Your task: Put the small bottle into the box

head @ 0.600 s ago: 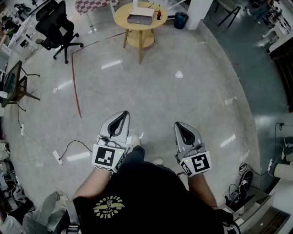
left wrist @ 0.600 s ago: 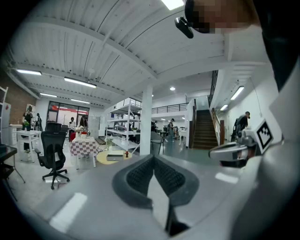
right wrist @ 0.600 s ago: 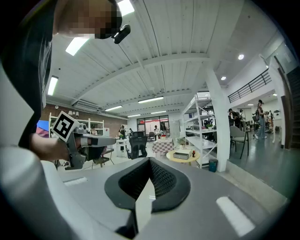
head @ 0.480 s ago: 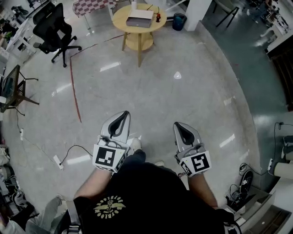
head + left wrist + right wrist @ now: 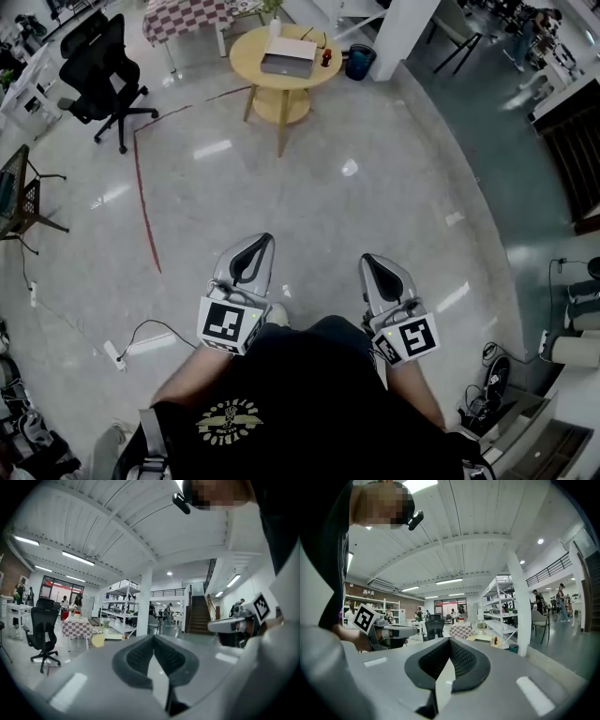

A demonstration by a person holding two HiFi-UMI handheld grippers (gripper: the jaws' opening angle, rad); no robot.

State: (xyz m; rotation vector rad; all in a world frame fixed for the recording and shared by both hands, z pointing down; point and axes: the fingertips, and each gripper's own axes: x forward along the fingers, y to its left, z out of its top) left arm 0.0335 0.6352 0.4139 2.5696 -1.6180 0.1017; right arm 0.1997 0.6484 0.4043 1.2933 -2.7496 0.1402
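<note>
Small red bottle (image 5: 325, 58) beside grey box (image 5: 288, 60)

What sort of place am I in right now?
Probably a big open-plan lab or workshop hall: polished floor, a black office chair, white shelving racks and a staircase to an upper level.

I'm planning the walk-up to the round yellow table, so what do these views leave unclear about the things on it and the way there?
Small red bottle: head view, too far and small to tell its cap, label or fill.
Flat grey box on the round yellow table: head view, too small to tell whether it is open or what it holds.
Person's feet: head view, mostly covered by the black shirt.
</note>
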